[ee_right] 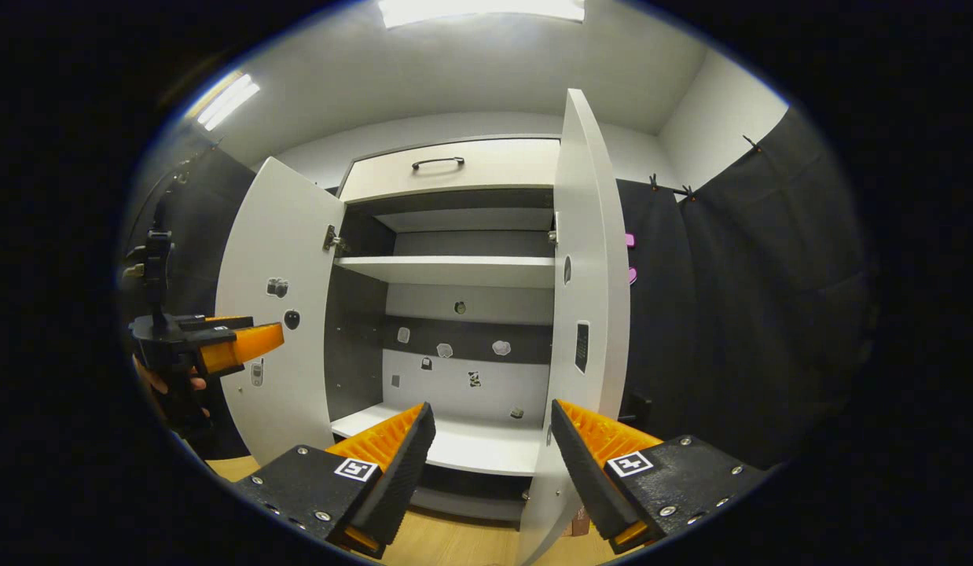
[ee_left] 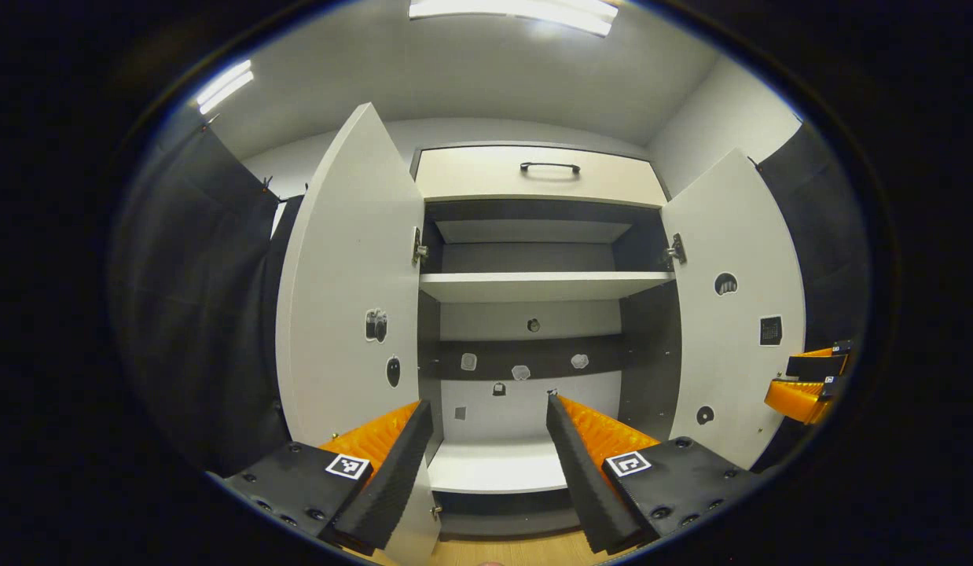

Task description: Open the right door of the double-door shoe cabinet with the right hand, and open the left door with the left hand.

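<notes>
The shoe cabinet (ee_left: 534,314) is seen straight ahead in both views with both of its doors swung wide. In the left gripper view the left door (ee_left: 345,299) stands out toward the camera on its hinge, and the right door (ee_left: 734,314) is turned outward on the other side; in the right gripper view the right door (ee_right: 589,299) is seen nearly edge-on, just beyond the right tool (ee_right: 490,440), and the left door (ee_right: 278,314) is folded well back. The shelves (ee_left: 541,284) inside are exposed, small stickers are seen on the back panel and on the door faces, and a drawer with a dark handle (ee_left: 549,167) sits above the opening, closed. The left tool (ee_left: 486,436) is held with its fingers apart and nothing between them, its near finger just beside the left door's lower edge; whether they touch cannot be told. The right tool is likewise parted and empty. The left tool is also seen at the left edge of the right gripper view, gripped by a hand (ee_right: 176,385). Both opening steps are judged complete, so the task appears to be at its end. The next move would call only for both tools to be drawn back clear of the door edges without either door being nudged shut.
</notes>
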The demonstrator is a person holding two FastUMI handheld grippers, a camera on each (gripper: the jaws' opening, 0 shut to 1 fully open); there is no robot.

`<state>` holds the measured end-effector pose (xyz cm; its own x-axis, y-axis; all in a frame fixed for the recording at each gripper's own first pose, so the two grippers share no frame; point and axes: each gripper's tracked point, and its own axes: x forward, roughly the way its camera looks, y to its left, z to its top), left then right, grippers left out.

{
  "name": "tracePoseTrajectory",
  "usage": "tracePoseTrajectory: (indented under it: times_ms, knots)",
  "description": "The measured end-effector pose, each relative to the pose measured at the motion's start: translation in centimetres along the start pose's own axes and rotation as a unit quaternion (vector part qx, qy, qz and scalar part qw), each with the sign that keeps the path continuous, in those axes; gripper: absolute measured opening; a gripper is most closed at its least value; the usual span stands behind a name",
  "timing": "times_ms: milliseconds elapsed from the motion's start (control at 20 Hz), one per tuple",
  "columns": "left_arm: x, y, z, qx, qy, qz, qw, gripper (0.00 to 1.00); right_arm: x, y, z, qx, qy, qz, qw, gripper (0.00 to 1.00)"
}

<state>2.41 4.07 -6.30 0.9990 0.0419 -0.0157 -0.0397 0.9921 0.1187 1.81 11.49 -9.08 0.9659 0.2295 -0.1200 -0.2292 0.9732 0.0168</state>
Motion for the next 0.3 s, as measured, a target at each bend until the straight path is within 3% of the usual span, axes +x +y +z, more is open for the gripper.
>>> tracePoseTrajectory:
  times_ms: [300]
  knots:
    - [0.77, 1.19, -0.70, -0.024, 0.005, 0.017, 1.000, 0.94, 0.58, -0.16, -0.05, -0.005, 0.002, -0.005, 1.000, 0.90]
